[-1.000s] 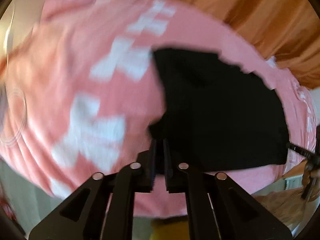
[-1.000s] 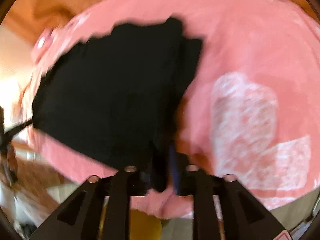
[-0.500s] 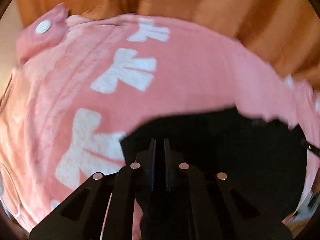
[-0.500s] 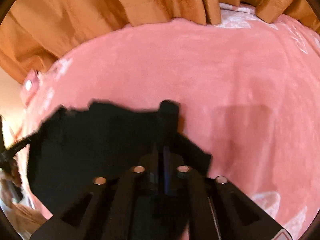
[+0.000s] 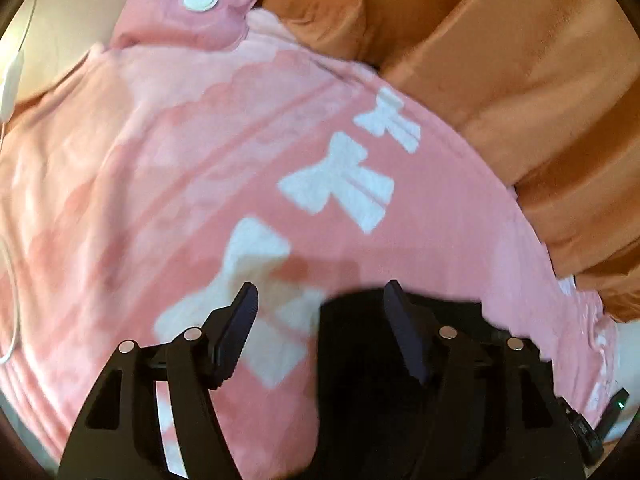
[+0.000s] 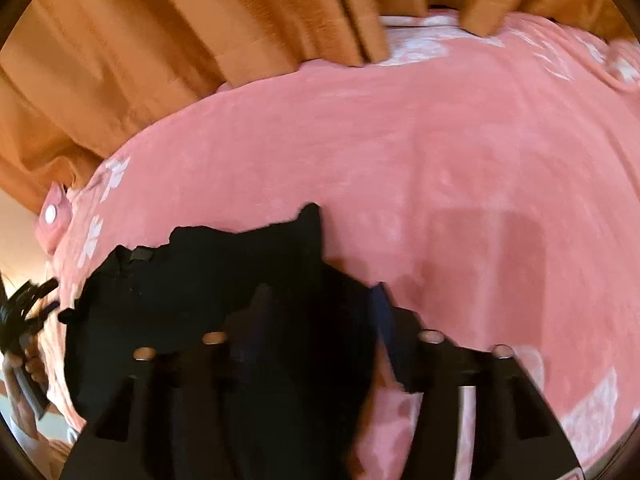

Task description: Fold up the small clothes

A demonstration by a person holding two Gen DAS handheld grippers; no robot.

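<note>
A small black garment (image 5: 360, 364) lies on the pink blanket (image 5: 192, 184) at the bottom of the left wrist view. My left gripper (image 5: 322, 312) is over its left edge. Its jaws are opening, and the cloth's edge lies under the gap beside the right finger (image 5: 404, 324), with no pad pressing on it. In the right wrist view the same black garment (image 6: 208, 280) fills the lower left. My right gripper (image 6: 320, 308) is over its right edge. Its jaws are opening too, with dark cloth lying loose between the blurred fingers.
Orange curtains (image 5: 520, 80) hang along the far side of the blanket (image 6: 440, 160). A pink pouch with a white button (image 5: 200, 0) sits at the blanket's far left corner, and a white cable (image 5: 10, 84) runs beside it. A person's hand (image 6: 24, 368) shows at the left edge.
Both grippers were shut on the black garment and carried its edge across the blanket. Their jaws have since parted, and the cloth now rests on the blanket.
</note>
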